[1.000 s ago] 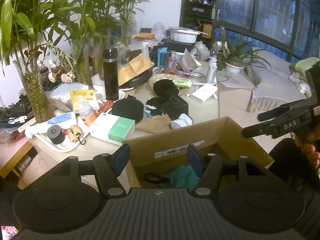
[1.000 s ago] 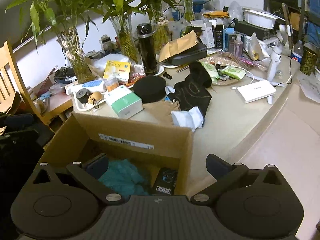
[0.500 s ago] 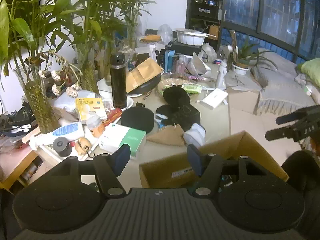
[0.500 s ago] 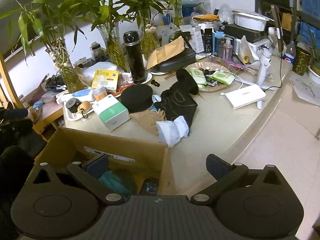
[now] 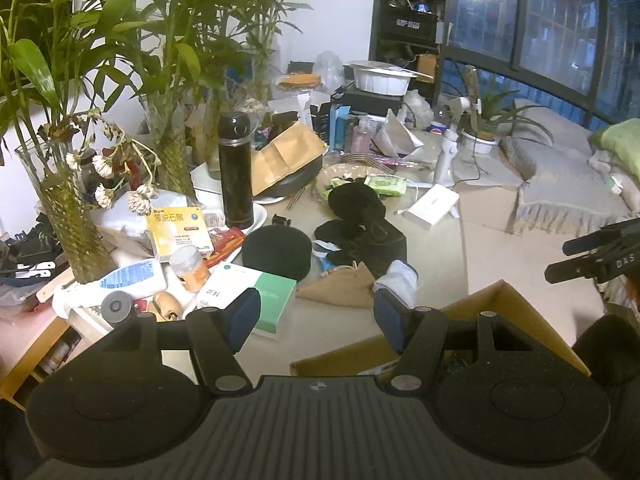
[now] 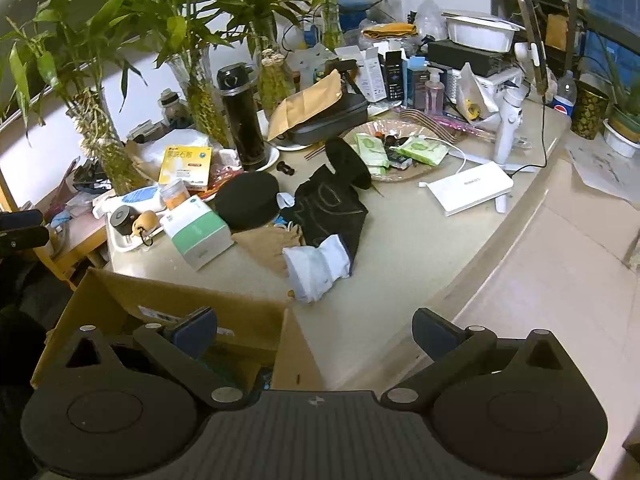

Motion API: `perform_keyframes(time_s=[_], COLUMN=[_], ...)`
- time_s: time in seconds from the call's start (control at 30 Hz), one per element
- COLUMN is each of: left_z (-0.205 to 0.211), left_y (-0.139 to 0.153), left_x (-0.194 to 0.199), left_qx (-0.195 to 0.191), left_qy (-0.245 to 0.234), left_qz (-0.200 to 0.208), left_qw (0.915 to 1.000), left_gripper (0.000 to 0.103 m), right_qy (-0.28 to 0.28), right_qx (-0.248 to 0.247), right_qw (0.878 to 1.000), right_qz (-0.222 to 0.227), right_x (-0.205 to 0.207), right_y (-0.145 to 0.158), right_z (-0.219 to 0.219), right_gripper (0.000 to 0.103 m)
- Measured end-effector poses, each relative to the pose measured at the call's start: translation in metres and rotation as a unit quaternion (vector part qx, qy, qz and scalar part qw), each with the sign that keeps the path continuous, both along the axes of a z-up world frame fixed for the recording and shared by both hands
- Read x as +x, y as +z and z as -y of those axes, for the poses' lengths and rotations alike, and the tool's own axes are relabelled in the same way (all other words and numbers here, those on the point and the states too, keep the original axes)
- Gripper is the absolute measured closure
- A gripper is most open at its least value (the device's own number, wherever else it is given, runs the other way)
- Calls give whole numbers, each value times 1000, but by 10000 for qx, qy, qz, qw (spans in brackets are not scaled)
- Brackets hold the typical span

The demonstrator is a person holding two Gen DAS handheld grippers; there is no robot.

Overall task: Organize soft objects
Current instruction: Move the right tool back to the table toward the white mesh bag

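Both hand-held grippers, left (image 5: 316, 316) and right (image 6: 314, 330), stand released and empty over the cardboard box (image 6: 172, 304) at the table's near edge. The white sock (image 6: 316, 266) lies just beyond the box's far rim, directly ahead of the right hand-held gripper, probably the nearer. Its long axis runs obliquely toward the black garment (image 6: 332, 208).

On the tabletop (image 6: 420, 248), the socks (image 6: 320, 266) lie at centre; cardboard box (image 6: 180, 304) at seven o'clock, tissue box (image 6: 198, 230) at nine, thermos (image 6: 242, 116) at eleven.

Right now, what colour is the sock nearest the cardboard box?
White sock with a dark cuff; clearest in the right wrist view.
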State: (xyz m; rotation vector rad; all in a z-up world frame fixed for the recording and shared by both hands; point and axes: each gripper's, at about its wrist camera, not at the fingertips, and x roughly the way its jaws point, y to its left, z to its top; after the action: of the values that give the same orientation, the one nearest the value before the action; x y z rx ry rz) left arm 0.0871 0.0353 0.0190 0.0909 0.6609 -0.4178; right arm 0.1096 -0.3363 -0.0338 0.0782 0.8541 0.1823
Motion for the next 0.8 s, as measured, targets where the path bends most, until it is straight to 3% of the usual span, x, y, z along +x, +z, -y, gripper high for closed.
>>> perform_keyframes(time_s=[0.4,0.8], left_z=[-5,-3], left_y=[-13,-37], left_x=[25,47], left_qx=[-217,-408], left_qy=[74,278], left_qz=[-46,-136], left_qw=[9997,9987], left_gripper=[41,41], right_qy=[-76,293], right_qx=[-71,91], right_qw=[9999,9993], right_qz=[-5,191], right_x=[24,58], right_y=[-12,-30], right_z=[7,16], right_gripper=[0,0])
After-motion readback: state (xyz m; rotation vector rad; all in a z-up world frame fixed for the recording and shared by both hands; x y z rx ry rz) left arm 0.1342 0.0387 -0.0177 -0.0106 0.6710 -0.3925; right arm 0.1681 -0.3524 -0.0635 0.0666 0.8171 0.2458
